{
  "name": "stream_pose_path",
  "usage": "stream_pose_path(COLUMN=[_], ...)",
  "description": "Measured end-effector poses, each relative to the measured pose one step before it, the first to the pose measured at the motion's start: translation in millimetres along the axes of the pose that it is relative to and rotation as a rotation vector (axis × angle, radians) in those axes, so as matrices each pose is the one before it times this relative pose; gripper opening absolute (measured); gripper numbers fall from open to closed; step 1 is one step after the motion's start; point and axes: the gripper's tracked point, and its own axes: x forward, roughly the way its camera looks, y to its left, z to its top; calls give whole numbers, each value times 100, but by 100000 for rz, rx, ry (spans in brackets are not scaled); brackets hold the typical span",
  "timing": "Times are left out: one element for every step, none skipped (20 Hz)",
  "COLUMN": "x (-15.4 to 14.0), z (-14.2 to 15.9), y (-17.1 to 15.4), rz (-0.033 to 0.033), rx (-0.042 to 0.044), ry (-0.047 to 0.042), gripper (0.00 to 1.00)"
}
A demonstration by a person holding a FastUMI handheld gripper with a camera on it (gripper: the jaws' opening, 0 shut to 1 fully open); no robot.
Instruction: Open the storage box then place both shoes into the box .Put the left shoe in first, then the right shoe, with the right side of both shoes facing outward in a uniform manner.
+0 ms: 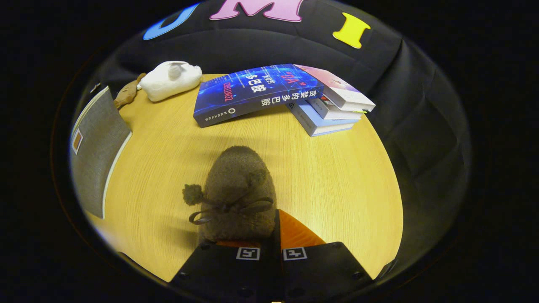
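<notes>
A brown fuzzy shoe (240,189) with a bow and a small pom-pom points its toe away from me over the wooden table (337,176). My gripper (276,229) has its fingers drawn close together on the shoe's heel edge; one finger (297,233) shows just right of the heel, and the other is hidden by the fuzzy heel. The grey fabric storage box (97,147) stands at the table's left side, well to the left of the shoe. I cannot tell whether the box is open from this angle.
A blue book (252,92) leans on a stack of books (332,107) at the far side of the table. A white plush object (170,80) and a small brown object (126,94) lie at the far left, behind the box.
</notes>
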Motion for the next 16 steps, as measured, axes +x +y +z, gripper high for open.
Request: stream_pose_path(x=[-1171,-1155,-1388,-1553,-1694,-1626,-1518,-1333,-1044,-777,-541,-386,-166,68,266,283], z=[311,452,509,738,1222,1256,1493,1509,1519,1271,1184,964,856,838,543,375], y=[319,434,666,968,1471,1478,1676,2044,2278,2384,2512,2339,2346,2238,2154,2012], rz=[1484,1573,2135,2579,3330,2901,2690,3188,3663,3949,3617,2893,2167,1819,1562,1303], rx=[1945,2073,2253,2432,2044,1068,503,295,454,389,819,793,654,93,-493,119], ry=[-1082,-1061,-749,-745,-1842,-2200,-2326,-2438,-2139,-1307,-1018,-465,-575,-1004,-111,-183], gripper=[6,6,5,5,6,6,5,5,5,5,5,6,5,5,5,6])
